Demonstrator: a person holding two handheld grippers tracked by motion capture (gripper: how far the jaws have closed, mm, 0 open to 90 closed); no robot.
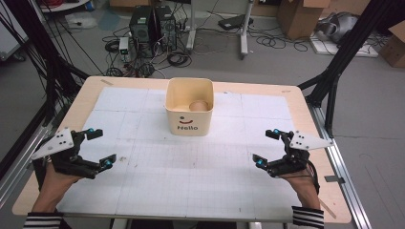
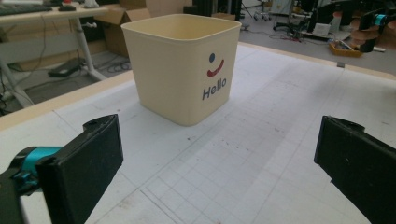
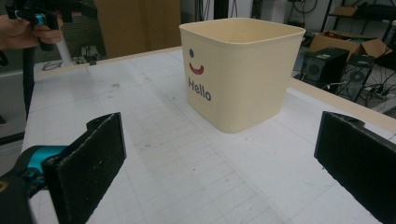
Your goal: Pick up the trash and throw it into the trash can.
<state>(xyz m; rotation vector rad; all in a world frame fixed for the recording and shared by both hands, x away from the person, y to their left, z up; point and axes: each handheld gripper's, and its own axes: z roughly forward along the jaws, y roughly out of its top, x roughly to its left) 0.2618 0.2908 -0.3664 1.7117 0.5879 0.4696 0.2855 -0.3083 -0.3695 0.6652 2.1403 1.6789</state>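
Cream bin [image 1: 189,125] marked "Hello" under a red smile, blue dot.

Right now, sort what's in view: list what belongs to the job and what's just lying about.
Likely in the job:
cream Hello bin
brown rounded object inside it
left gripper, open
right gripper, open

Just lying about:
computer towers on the floor
cardboard boxes
floor cables

Matt cream plastic tub [image 1: 189,112] — wood-edged table [image 1: 305,105], rough black jaws
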